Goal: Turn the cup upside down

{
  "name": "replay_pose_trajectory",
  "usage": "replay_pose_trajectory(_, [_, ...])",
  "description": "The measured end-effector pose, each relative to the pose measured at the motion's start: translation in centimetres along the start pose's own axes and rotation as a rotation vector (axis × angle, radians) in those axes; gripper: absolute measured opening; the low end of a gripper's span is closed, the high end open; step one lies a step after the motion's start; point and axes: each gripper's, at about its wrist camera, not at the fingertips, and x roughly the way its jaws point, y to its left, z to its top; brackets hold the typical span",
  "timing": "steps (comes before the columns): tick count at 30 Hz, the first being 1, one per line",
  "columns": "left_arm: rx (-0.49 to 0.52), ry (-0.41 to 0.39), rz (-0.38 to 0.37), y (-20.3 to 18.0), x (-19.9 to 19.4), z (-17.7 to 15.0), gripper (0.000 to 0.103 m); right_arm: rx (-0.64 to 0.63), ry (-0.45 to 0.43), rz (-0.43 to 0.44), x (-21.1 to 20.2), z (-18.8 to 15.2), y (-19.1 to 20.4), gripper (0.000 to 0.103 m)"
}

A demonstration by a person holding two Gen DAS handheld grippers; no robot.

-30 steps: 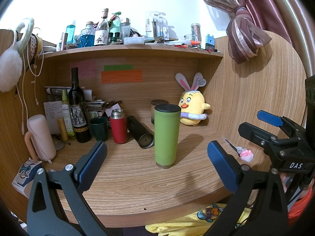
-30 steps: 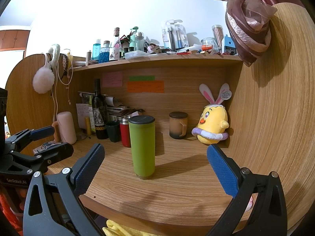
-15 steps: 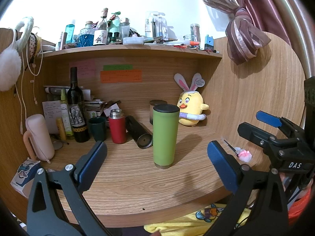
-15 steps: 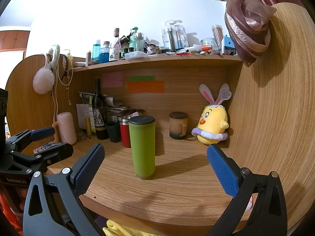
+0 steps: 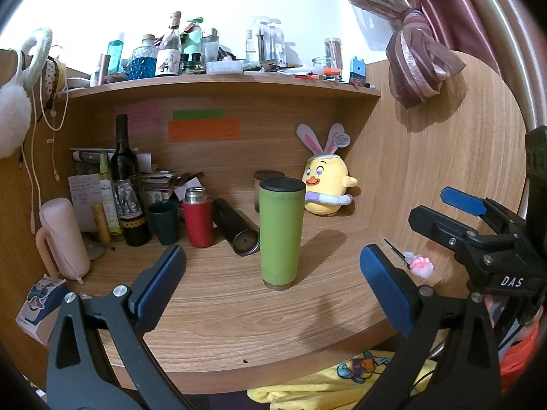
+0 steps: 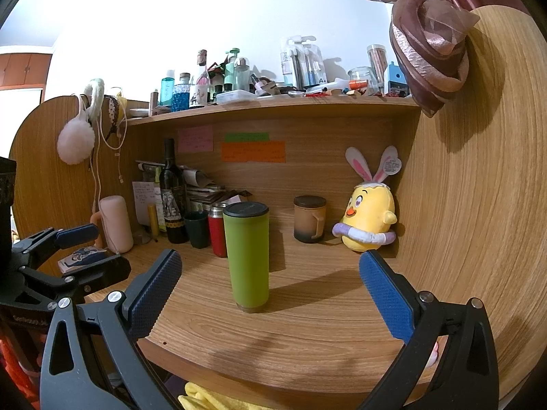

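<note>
Nothing on the desk (image 5: 218, 311) had shifted since the earlier frames; only the left camera's view had drifted slightly. At the left stood a wine bottle (image 5: 127, 184) and a red flask (image 5: 198, 217), with a black tumbler (image 5: 236, 227) lying beside it. The left gripper (image 5: 273, 273) had its fingers spread wide, empty. The green cup (image 5: 279, 232) stood upright, lid on top, mid-desk, well apart from both. The right gripper (image 6: 270, 283) gaped too, holding nothing. A yellow chick toy (image 6: 367, 220) sat far right.

Open desk (image 5: 222, 311) is being left around the green tumbler (image 5: 281, 232); its rear-left is being crowded by a lying black flask (image 5: 236, 230).
</note>
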Motion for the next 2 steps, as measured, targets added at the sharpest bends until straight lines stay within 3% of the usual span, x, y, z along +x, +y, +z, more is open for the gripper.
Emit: replay_pose_trajectory(2, [-0.001,0.001,0.000,-0.02,0.01,-0.01,0.103,0.001,-0.001,-0.001,-0.02,0.03,0.05,0.103])
